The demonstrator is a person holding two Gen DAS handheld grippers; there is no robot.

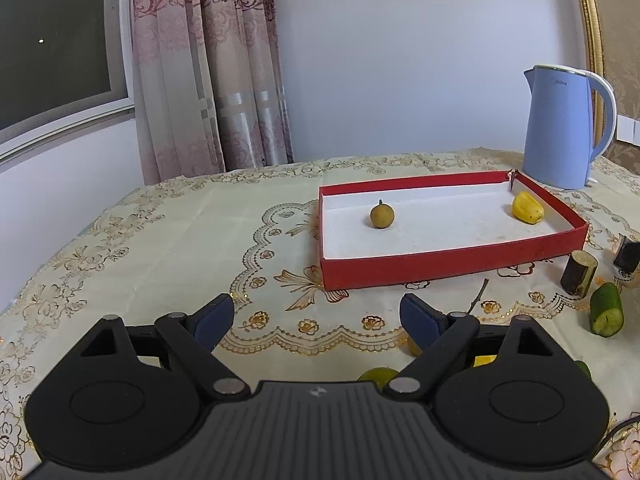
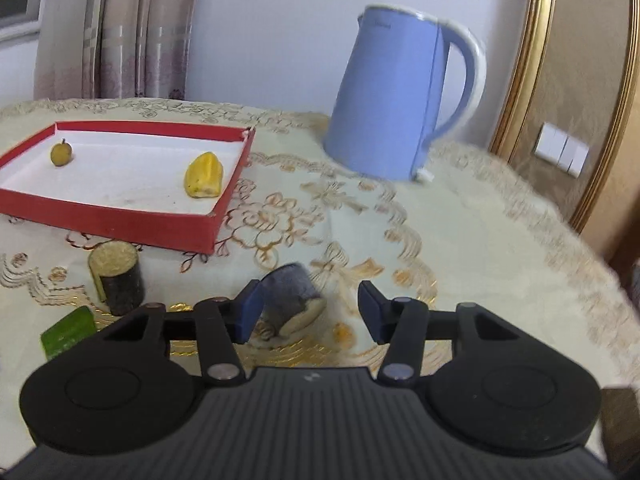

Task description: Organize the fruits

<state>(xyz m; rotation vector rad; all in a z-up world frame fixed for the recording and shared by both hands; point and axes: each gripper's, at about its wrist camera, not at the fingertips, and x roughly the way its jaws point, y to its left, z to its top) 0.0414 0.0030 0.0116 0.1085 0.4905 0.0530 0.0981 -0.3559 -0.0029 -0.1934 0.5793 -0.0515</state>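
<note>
You had a matt red cardboard tray (image 1: 452, 266), white-lined, on smooth embroidered cloth (image 1: 180, 240). Kettle (image 1: 560, 128) at the table's far right corner: glossy blue plastic. Cane pieces (image 2: 118, 280) looked rough-barked.

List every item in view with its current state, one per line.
Red tray: on the table, holds two fruits.
Round brown fruit: in the tray, upright.
Yellow fruit piece: in the tray, by its far right corner.
Upright cane piece: outside the tray, standing.
Lying cane piece: on its side between the right gripper's open jaws.
Green piece: on the cloth, outside.
Kettle: upright, lid shut.
Left gripper: open, empty.
</note>
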